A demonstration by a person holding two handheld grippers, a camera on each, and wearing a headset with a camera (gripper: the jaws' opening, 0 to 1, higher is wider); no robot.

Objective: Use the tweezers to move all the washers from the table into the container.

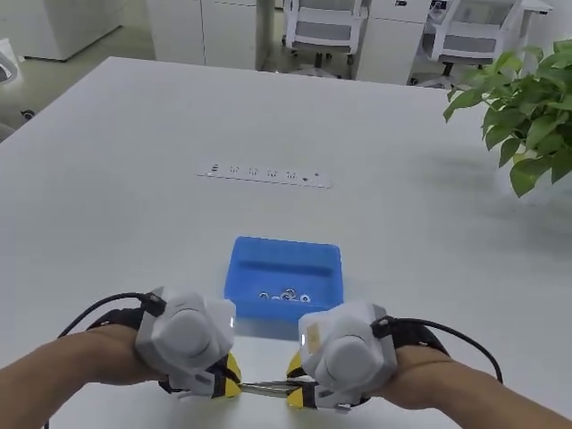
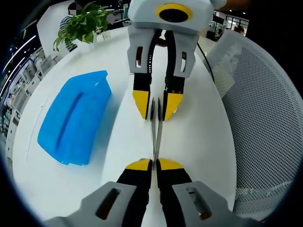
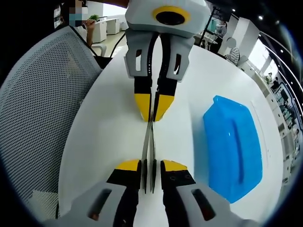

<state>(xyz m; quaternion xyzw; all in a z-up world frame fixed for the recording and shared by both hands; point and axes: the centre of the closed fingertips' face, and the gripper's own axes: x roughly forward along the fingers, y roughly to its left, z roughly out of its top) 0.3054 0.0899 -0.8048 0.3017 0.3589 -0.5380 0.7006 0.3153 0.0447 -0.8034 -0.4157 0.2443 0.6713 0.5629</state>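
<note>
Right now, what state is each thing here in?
left gripper: shut on the tweezers' narrow end.
right gripper: shut on the tweezers' other end, where the arms stand apart.
tweezers: held between both grippers.
container: open-topped, resting on the table.
washers: a few lying inside the container.
</note>
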